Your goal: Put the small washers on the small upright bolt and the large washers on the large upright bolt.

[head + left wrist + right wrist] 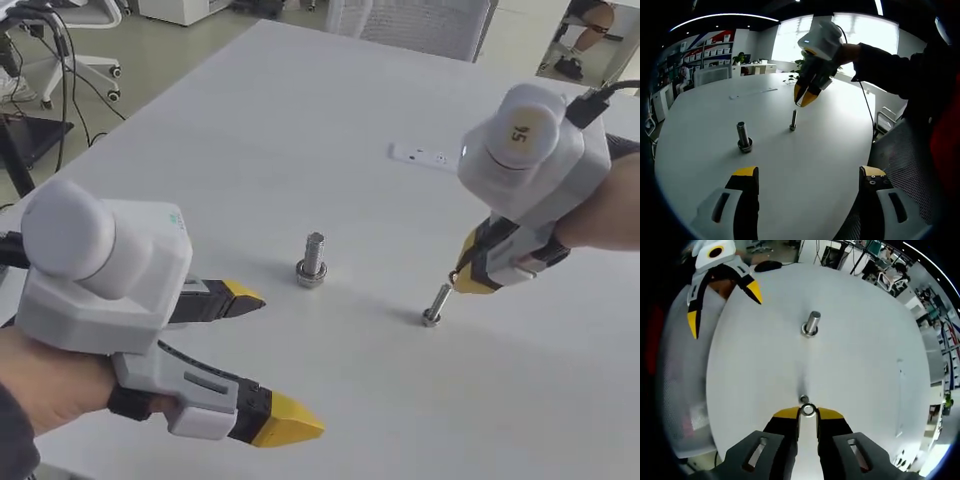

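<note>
The large upright bolt (pixel 313 258) stands mid-table with a washer around its base (pixel 743 138) (pixel 811 323). To its right stands the small upright bolt (pixel 435 304) (pixel 793 120) (pixel 804 399). My right gripper (pixel 462 282) (pixel 805 96) (pixel 808 413) hovers just above the small bolt's top. It is shut on a small washer (pixel 808 406), held flat between the yellow tips. My left gripper (pixel 270 360) (pixel 809 175) (pixel 720 286) is open and holds nothing. It sits low at the near left, short of the large bolt.
A flat white strip (pixel 420 156) (pixel 753 93) lies on the white table (pixel 300 130) beyond the bolts. Office chairs and cables stand past the far edge. A person's sleeve and hand carry each gripper.
</note>
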`<state>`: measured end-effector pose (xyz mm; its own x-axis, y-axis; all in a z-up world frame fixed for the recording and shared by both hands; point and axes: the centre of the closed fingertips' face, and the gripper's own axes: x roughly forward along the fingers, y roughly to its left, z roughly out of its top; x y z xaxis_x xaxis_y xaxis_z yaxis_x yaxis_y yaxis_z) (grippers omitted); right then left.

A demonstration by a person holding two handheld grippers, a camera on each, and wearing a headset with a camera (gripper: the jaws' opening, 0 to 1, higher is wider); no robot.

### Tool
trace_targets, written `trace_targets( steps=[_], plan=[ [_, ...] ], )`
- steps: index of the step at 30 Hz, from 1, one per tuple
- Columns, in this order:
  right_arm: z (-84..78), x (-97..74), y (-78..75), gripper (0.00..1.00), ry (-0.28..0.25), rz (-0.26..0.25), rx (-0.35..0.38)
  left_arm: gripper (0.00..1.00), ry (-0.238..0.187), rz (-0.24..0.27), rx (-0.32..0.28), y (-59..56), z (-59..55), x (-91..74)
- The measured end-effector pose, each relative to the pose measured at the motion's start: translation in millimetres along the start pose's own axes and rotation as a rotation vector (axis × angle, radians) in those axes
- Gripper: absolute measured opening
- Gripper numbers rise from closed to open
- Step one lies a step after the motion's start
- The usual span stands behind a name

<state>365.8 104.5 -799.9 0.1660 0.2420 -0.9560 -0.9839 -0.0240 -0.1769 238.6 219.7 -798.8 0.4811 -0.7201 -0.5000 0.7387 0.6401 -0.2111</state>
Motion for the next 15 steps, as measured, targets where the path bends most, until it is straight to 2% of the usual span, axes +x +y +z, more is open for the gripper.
trace_targets(
  steps=[15],
  plan=[
    [-2.0, 13.8, 0.2, 0.14, 0.024, 0.028, -0.013, 0.82, 0.004, 0.001, -0.005, 0.1, -1.9, 0.2]
  ],
)
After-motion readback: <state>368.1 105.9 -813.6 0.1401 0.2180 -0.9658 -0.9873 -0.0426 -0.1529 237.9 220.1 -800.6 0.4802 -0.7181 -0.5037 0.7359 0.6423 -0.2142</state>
